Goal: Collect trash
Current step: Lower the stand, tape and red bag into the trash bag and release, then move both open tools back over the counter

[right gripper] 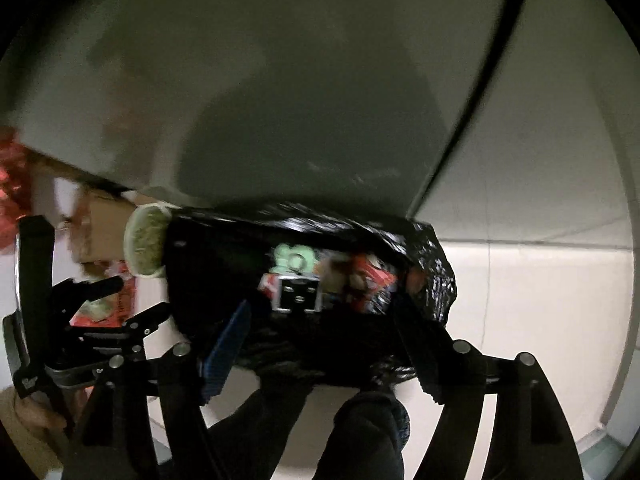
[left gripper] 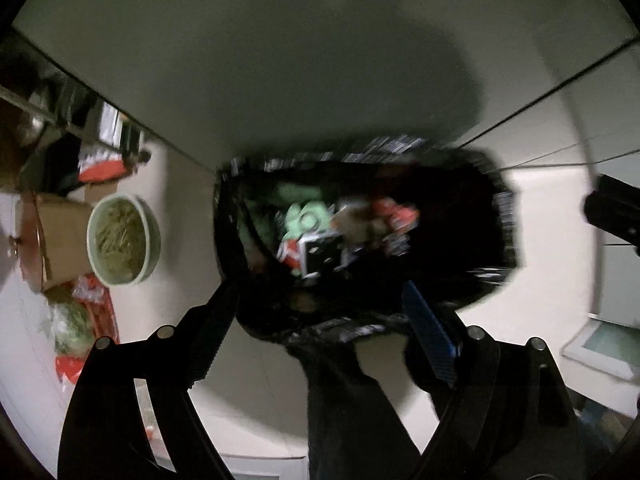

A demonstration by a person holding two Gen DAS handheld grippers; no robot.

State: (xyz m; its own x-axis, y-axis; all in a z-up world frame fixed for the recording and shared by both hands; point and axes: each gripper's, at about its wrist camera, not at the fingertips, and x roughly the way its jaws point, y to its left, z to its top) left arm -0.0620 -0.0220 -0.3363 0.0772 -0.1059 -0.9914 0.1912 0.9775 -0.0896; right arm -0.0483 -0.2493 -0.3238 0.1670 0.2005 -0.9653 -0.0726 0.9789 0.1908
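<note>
Below, black trash bag [left gripper: 360, 216] gapes upward, long axis crosswise; both my grippers [left gripper: 320, 332] [right gripper: 324, 344] spread, empty; green bowl [left gripper: 122, 240] beside.

I see the black bag [left gripper: 496, 240] standing open on the pale floor against a grey door, its glossy rim crumpled. Inside lies the trash [left gripper: 320, 236]: green packaging, a red wrapper, and a small white-framed black box, all blurred.
</note>
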